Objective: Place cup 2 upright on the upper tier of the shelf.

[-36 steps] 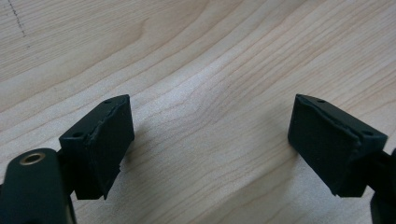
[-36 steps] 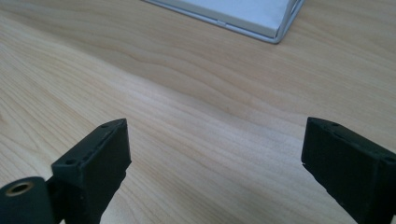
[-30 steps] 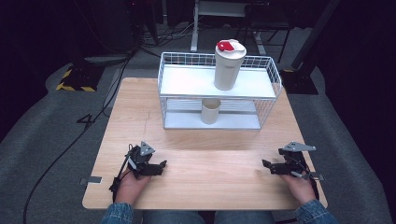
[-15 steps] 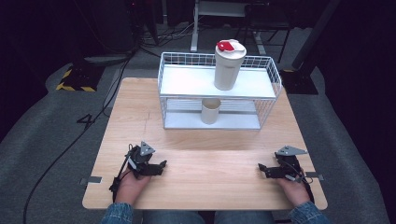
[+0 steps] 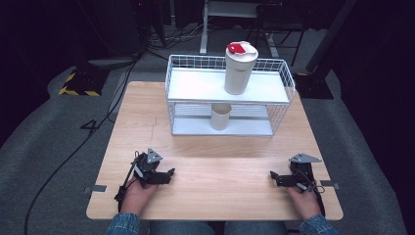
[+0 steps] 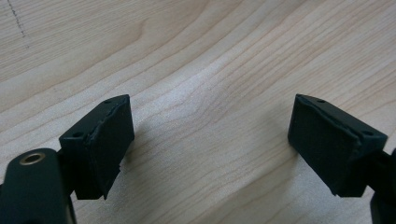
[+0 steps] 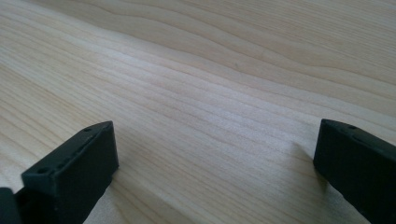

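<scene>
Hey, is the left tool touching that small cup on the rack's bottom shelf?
Apart. High view: left tool sits near the table's front edge, bare wood before the cup.

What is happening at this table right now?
A person sits at a wooden table with a gripper in each hand. The left gripper and the right gripper both rest low near the front edge, jaws open, holding nothing. Farther back stands a white wire rack, with a lidded cup on its upper shelf and a small cup on the lower one. Neither is touched.

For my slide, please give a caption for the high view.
Two open claws, left claw and right claw, rest on wooden table before white wire shelf.
</scene>
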Demonstrator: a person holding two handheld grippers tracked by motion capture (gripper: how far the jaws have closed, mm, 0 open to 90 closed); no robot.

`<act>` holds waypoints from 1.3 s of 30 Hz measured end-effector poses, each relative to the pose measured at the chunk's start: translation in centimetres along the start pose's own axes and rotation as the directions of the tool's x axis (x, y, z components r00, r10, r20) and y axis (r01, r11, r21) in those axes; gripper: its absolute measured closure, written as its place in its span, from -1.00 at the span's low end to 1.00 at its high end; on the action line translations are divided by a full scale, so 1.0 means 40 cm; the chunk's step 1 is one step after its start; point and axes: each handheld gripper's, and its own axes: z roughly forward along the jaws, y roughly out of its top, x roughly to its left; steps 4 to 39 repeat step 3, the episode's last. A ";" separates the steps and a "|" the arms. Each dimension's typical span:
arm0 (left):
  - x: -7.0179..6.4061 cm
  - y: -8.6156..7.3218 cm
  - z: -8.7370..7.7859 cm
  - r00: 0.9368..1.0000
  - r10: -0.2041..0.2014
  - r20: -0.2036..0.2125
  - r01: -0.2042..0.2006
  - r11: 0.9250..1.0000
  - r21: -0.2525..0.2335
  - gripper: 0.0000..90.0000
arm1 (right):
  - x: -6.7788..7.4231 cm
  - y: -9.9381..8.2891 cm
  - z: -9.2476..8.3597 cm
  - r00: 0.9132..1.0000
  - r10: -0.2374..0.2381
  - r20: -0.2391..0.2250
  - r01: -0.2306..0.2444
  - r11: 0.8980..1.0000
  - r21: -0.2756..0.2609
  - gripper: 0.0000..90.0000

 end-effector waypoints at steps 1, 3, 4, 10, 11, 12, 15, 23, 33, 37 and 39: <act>0.000 0.000 0.000 1.000 0.000 0.000 0.000 1.000 0.000 -0.66 | 0.000 0.000 -0.001 1.000 0.004 0.004 -0.004 1.000 0.000 -1.00; 0.000 0.000 0.001 1.000 -0.001 -0.001 0.001 1.000 -0.003 -0.66 | 0.000 -0.001 -0.001 1.000 0.005 0.007 -0.005 1.000 -0.001 -1.00; 0.000 0.000 0.001 1.000 -0.001 -0.001 0.001 1.000 -0.003 -0.66 | 0.000 -0.001 -0.001 1.000 0.005 0.007 -0.005 1.000 -0.001 -1.00; 0.000 0.000 0.001 1.000 -0.001 -0.001 0.001 1.000 -0.003 -0.66 | 0.000 -0.001 -0.001 1.000 0.005 0.007 -0.005 1.000 -0.001 -1.00; 0.000 0.000 0.001 1.000 -0.001 -0.001 0.001 1.000 -0.003 -0.66 | 0.000 -0.001 -0.001 1.000 0.005 0.007 -0.005 1.000 -0.001 -1.00; 0.000 0.000 0.001 1.000 -0.001 -0.001 0.001 1.000 -0.003 -0.66 | 0.000 -0.001 -0.001 1.000 0.005 0.007 -0.005 1.000 -0.001 -1.00; 0.000 0.000 0.001 1.000 -0.001 -0.001 0.001 1.000 -0.003 -0.66 | 0.000 -0.001 -0.001 1.000 0.005 0.007 -0.005 1.000 -0.001 -1.00; 0.000 0.000 0.001 1.000 -0.001 -0.001 0.001 1.000 -0.003 -0.66 | 0.000 -0.001 -0.001 1.000 0.005 0.007 -0.005 1.000 -0.001 -1.00; 0.000 0.000 0.001 1.000 -0.001 -0.001 0.001 1.000 -0.003 -0.66 | 0.000 -0.001 -0.001 1.000 0.005 0.007 -0.005 1.000 -0.001 -1.00; 0.000 0.000 0.001 1.000 -0.001 -0.001 0.001 1.000 -0.003 -0.66 | 0.000 -0.001 -0.001 1.000 0.005 0.007 -0.005 1.000 -0.001 -1.00; 0.000 0.000 0.001 1.000 -0.001 -0.001 0.001 1.000 -0.003 -0.66 | 0.000 -0.001 -0.001 1.000 0.005 0.007 -0.005 1.000 -0.001 -1.00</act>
